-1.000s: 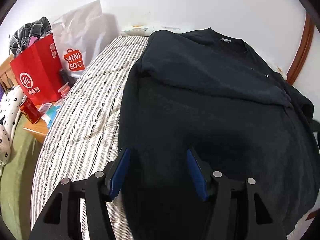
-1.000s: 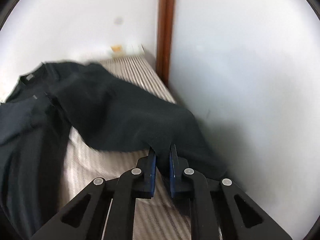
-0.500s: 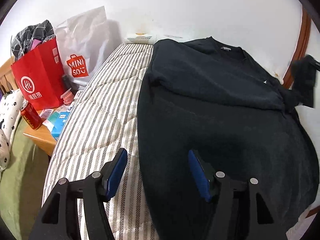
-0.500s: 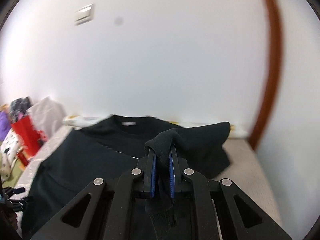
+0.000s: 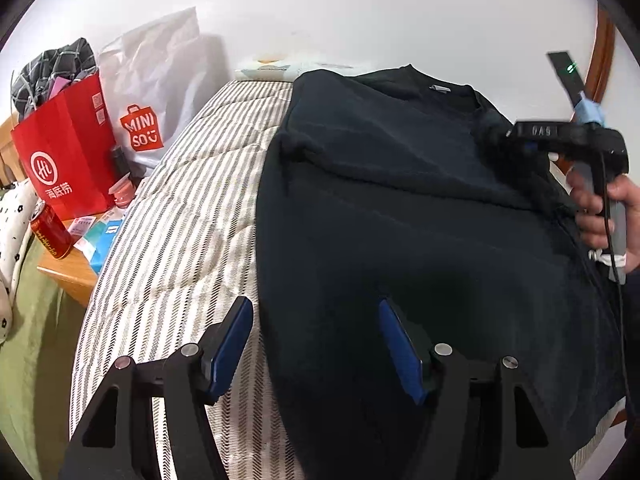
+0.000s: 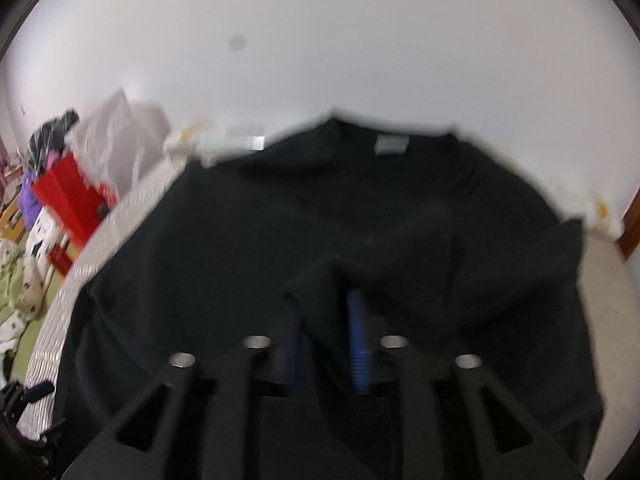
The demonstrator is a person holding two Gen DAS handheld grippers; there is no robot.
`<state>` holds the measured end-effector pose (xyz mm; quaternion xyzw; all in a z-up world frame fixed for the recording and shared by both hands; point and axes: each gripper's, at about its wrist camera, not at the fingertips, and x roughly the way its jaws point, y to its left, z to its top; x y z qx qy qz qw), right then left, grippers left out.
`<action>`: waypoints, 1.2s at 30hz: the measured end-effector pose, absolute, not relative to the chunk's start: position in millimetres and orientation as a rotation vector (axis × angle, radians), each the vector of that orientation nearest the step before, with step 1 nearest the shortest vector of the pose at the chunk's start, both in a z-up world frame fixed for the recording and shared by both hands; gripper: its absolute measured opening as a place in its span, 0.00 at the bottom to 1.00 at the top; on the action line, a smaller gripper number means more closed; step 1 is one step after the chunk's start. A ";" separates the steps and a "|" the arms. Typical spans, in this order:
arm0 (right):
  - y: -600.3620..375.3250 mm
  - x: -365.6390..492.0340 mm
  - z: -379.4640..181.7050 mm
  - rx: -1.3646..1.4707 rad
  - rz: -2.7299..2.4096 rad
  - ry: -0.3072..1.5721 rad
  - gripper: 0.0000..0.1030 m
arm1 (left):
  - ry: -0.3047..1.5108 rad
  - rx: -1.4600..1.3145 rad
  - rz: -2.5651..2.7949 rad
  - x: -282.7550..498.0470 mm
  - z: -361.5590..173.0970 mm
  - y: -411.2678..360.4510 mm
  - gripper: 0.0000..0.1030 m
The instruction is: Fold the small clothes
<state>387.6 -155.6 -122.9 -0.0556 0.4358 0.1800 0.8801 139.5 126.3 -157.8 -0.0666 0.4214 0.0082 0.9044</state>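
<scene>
Left edge of the scene: red paper bag (image 5: 66, 168), white Miniso bag (image 5: 154, 92) and a red can (image 5: 50, 230) on the bedside table (image 5: 72, 276), none of it involved. Striped bedcover (image 5: 176, 216) next, bare on its left half. The black sweatshirt (image 5: 400, 220) lies flat on the cover's right half, collar toward the wall, left sleeve already folded across the chest. Left gripper (image 5: 316, 344) hovers above the sweatshirt's left hem edge, jaws standing wide, nothing between them, no contact visible. Right side: the right gripper (image 6: 324, 336) sits over the chest, held by a hand (image 5: 608, 216) in the left wrist view; its jaws are opening, and the right sleeve (image 6: 400, 256) is between the blue pads (image 6: 358, 340), draped over them, not pinched from what shows (view blurred). Step in hand, by my reading: dropping the right sleeve inward over the body, second sleeve fold. Next move likely calls for pulling the right gripper clear without dragging the sleeve, then both grippers pinching the hem corners to fold the bottom up toward the collar.
</scene>
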 end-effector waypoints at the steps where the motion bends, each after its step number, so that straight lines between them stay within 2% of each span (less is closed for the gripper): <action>1: -159.0 386.3 -127.7 -0.116 0.371 0.938 0.48 | 0.868 -0.130 0.013 139.4 -156.6 124.2 0.61; 3: -170.9 375.2 -126.4 -0.110 0.371 0.916 0.63 | 0.858 -0.115 0.014 138.0 -154.3 120.3 0.61; 5: -187.2 356.4 -117.9 -0.117 0.379 0.875 0.70 | 0.846 -0.106 0.012 135.8 -152.5 117.8 0.62; 9: -223.4 324.5 -109.1 -0.138 0.356 0.812 0.70 | 0.824 -0.105 0.015 134.7 -149.4 115.2 0.63; 13: -255.9 324.8 -126.0 -0.107 0.306 0.879 0.70 | 0.822 -0.113 0.007 137.7 -150.0 113.0 0.63; 15: -268.2 330.7 -136.5 -0.046 0.309 0.926 0.67 | 0.828 -0.105 0.009 139.4 -151.5 111.5 0.63; 20: -270.0 349.3 -152.9 0.019 0.322 0.932 0.63 | 0.828 -0.105 0.001 138.4 -151.9 110.7 0.63; 22: -267.7 355.3 -156.2 0.016 0.318 0.931 0.57 | 0.825 -0.109 0.004 137.6 -152.0 112.8 0.63; 24: -262.3 357.1 -156.8 0.011 0.312 0.931 0.16 | 0.831 -0.127 -0.004 137.1 -152.9 116.0 0.63; 25: -257.2 355.8 -154.0 0.000 0.317 0.936 0.11 | 0.833 -0.128 -0.006 136.8 -153.4 116.8 0.63; 36: -156.1 342.6 -80.2 -0.050 0.503 0.836 0.11 | 0.824 -0.142 0.000 139.9 -148.5 135.0 0.63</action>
